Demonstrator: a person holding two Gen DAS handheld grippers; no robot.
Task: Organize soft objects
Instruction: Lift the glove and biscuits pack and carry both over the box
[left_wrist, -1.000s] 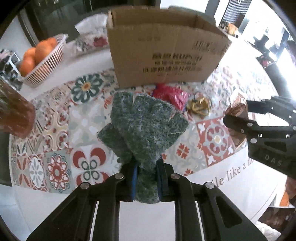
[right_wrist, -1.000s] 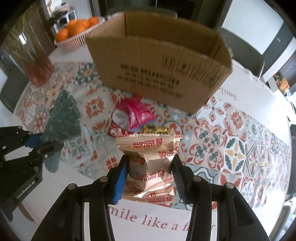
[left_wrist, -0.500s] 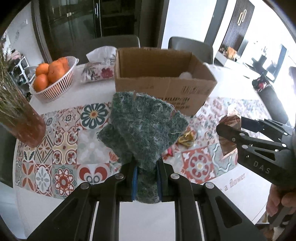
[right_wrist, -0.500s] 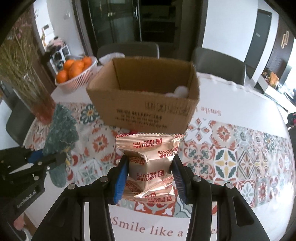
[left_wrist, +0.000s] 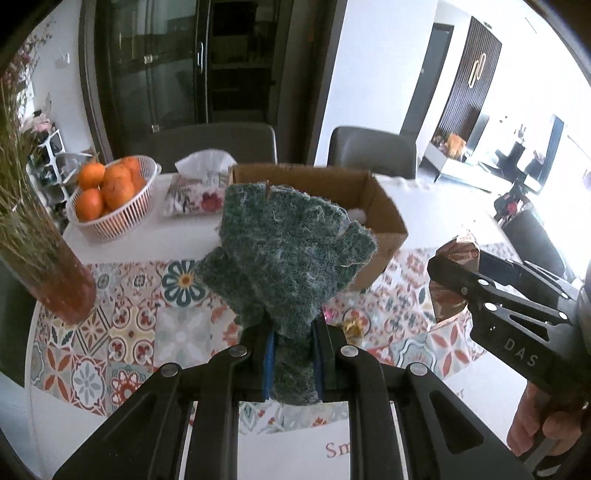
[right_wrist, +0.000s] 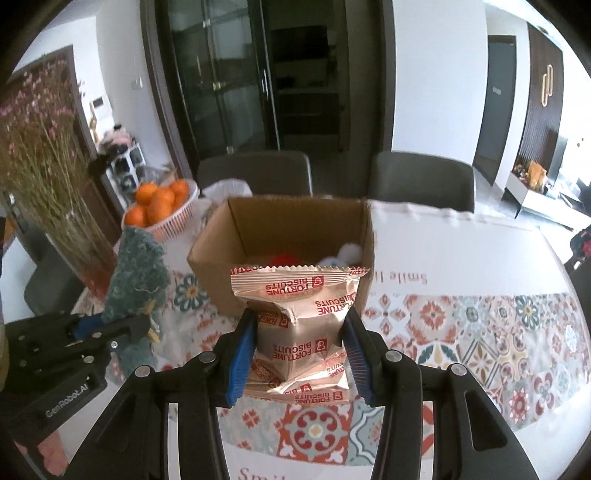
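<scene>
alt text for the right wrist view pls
The right gripper holds a biscuit packet in front of an open cardboard box on a patterned tablecloth. At left, the left gripper holds a green glove; a basket of oranges stands behind.

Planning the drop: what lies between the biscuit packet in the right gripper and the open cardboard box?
Only patterned tablecloth, seen in the right wrist view; the Fortune Biscuits packet overlaps the cardboard box.

Dark glass-door cabinet (right_wrist: 236, 77), white walls, two grey chairs (right_wrist: 255, 173) behind table (right_wrist: 461, 251); bright daylight right.
</scene>
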